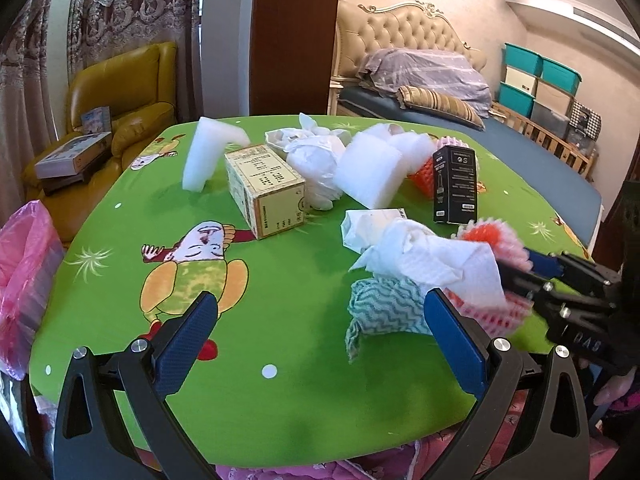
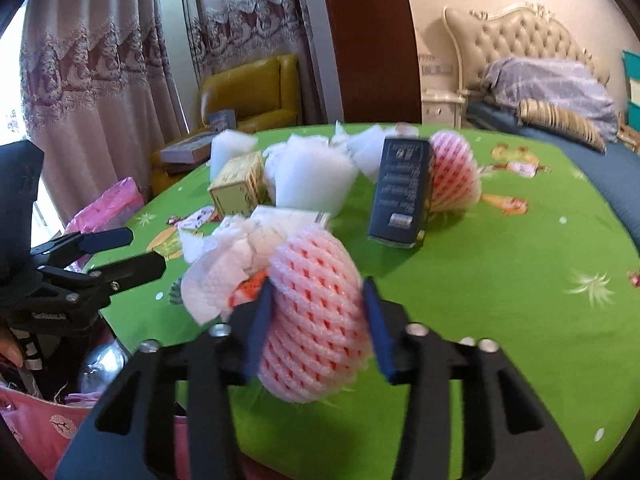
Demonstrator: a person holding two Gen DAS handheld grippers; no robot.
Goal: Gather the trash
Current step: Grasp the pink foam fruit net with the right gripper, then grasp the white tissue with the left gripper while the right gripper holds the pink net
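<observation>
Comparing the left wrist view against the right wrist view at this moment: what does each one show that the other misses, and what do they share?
Only the left wrist view shows the teal zigzag cloth lying by the crumpled white paper, the teal storage bins past the bed, and the left tool open over bare tablecloth. Only the right wrist view shows the right tool with its pads pressed on both sides of the pink foam fruit net. Both share the green table, black box, yellow carton, white foam blocks and pink bag.
</observation>
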